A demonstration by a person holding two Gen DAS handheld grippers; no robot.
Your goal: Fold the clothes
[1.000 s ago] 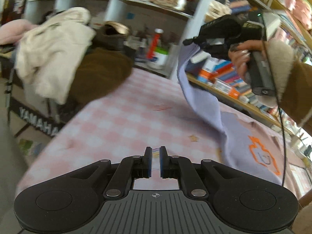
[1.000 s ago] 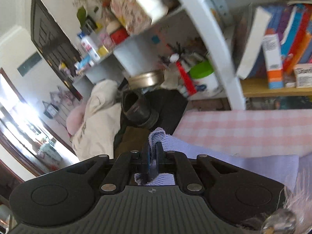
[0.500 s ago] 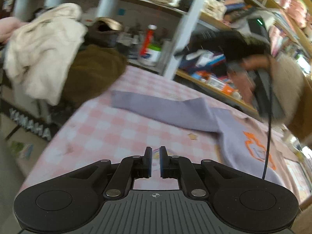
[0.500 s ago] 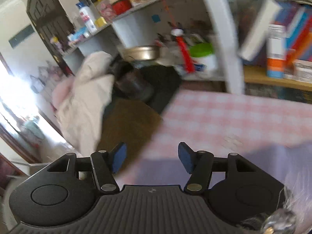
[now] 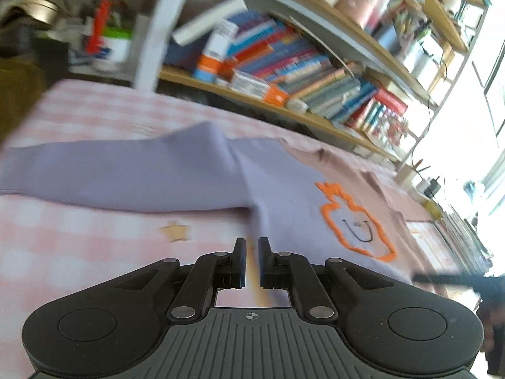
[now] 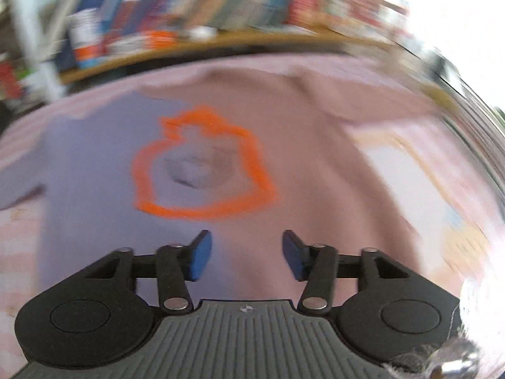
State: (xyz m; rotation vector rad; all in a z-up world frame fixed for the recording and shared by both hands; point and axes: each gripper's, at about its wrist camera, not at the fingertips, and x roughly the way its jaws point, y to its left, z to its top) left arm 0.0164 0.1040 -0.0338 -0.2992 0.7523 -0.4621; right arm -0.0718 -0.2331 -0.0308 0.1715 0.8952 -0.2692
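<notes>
Left gripper (image 5: 249, 252) low over the table, its jaws drawn nearly together with only a thin slit between the blue pads, nothing clamped. Just ahead of the tips lies the edge of the sweater (image 5: 284, 189) — lilac on this half, dusty pink on the far half, with an orange outline print (image 5: 353, 218) on the chest. One sleeve (image 5: 120, 177) is laid out flat to the left, straight across the tablecloth (image 5: 63, 252), which is pink and white checked. A small tan star (image 5: 176, 232) sits on the cloth just below the sleeve, near the left tips. Right gripper (image 6: 246, 252) hovers above the sweater's body (image 6: 94, 205), jaws spread wide apart, empty — the orange print (image 6: 202, 164) sits just beyond its tips, the pink half of the fabric stretching off to the right. Right view is heavily motion-blurred, so whether the pads touch the fabric cannot be told. Behind the table a wooden shelf (image 5: 284, 107) runs along the wall, packed with books (image 5: 300, 69), some leaning, some stacked. A white pot with a green lid (image 5: 116, 44) and a red bottle (image 5: 99, 22) stand in the compartment at far left. Dark blurred shape at the right edge of the left view — cannot tell what it is.
</notes>
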